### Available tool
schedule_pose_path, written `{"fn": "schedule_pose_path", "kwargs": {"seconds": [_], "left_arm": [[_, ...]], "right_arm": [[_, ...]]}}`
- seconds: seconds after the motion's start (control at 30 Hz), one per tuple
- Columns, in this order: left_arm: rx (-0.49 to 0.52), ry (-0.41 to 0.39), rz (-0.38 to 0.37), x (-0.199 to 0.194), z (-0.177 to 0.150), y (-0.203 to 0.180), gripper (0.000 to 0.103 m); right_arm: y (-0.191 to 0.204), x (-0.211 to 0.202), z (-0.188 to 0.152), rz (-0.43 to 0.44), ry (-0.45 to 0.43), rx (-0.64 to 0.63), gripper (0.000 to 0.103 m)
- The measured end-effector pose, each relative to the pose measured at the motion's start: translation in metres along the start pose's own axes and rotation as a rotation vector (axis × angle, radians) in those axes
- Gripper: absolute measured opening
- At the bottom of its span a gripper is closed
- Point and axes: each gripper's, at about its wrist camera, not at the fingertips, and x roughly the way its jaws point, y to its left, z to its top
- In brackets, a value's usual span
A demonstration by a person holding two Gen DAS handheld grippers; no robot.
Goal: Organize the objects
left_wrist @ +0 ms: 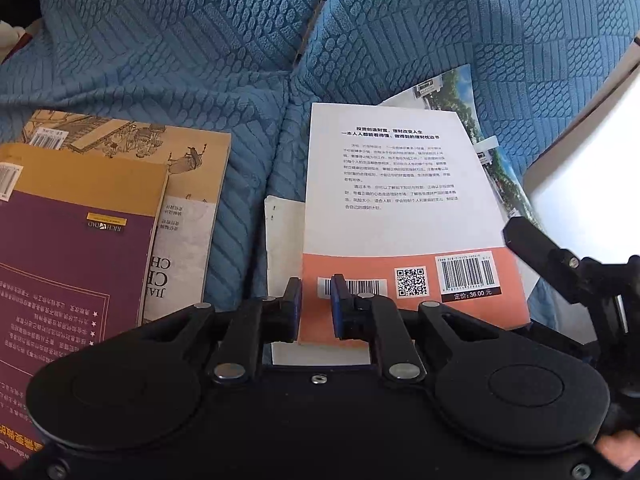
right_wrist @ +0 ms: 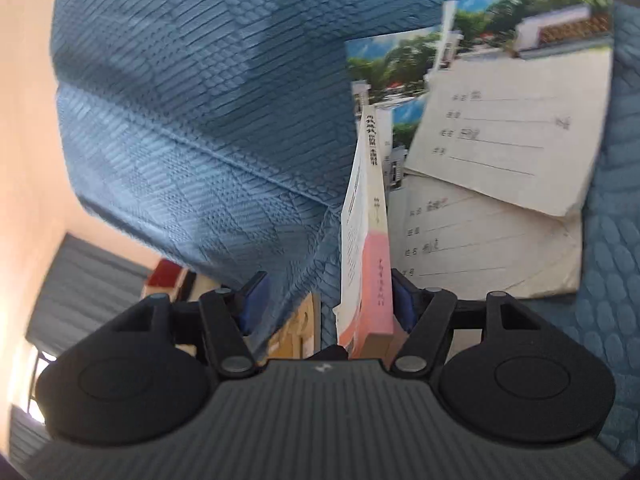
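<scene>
A book with a white and orange back cover (left_wrist: 400, 184) lies on the blue sofa cover (left_wrist: 180, 40). My left gripper (left_wrist: 318, 304) is shut on its near left corner, one blue pad at the edge and the other over the cover. In the right wrist view the same book (right_wrist: 374, 272) appears edge-on, its white and pink spine between the fingers of my right gripper (right_wrist: 328, 300). That gripper is open: the spine sits close to the right pad and the left pad is well apart. One right-gripper finger (left_wrist: 524, 236) shows beside the book's right edge.
On the left a purple and yellow book (left_wrist: 72, 260) lies on a tan illustrated book (left_wrist: 132, 140). Notebooks with photo covers (right_wrist: 508, 128) lie under and beyond the held book. A white sheet (left_wrist: 282, 236) lies beneath it. A white surface (left_wrist: 580, 152) borders the sofa on the right.
</scene>
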Motion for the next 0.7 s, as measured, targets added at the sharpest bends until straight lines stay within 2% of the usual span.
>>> {"fn": "schedule_pose_path", "kwargs": {"seconds": [0.07,0.13,0.23,0.27,0.4,0.53,0.57,0.63,0.7], "left_arm": [[-0.008,0.005,-0.011,0.000,0.000,0.003,0.014],[-0.012,0.006,-0.017,0.001,0.000,0.004,0.014],[-0.010,0.002,-0.016,0.000,0.001,0.006,0.014],[-0.020,0.003,-0.019,-0.001,0.002,0.009,0.014],[-0.098,0.035,-0.090,-0.007,0.006,0.029,0.015],[-0.196,0.045,-0.179,-0.020,0.005,0.046,0.021],[-0.218,0.051,-0.204,-0.022,0.005,0.050,0.034],[-0.300,0.070,-0.275,-0.024,0.005,0.061,0.053],[-0.390,0.094,-0.368,-0.024,0.004,0.073,0.053]], "right_arm": [[-0.001,0.004,-0.002,-0.020,0.006,0.027,0.066],[-0.004,0.008,-0.002,-0.047,0.021,0.046,0.060],[0.000,0.014,-0.005,-0.116,0.056,-0.003,0.033],[0.002,0.016,-0.007,-0.144,0.066,-0.020,0.020],[0.005,0.014,-0.007,-0.140,0.062,-0.030,0.019],[0.020,0.010,-0.007,-0.117,0.041,-0.063,0.019],[0.024,0.010,-0.007,-0.116,0.034,-0.069,0.019],[0.029,0.011,-0.007,-0.121,0.024,-0.069,0.019],[0.033,0.011,-0.007,-0.120,0.011,-0.057,0.019]]}}
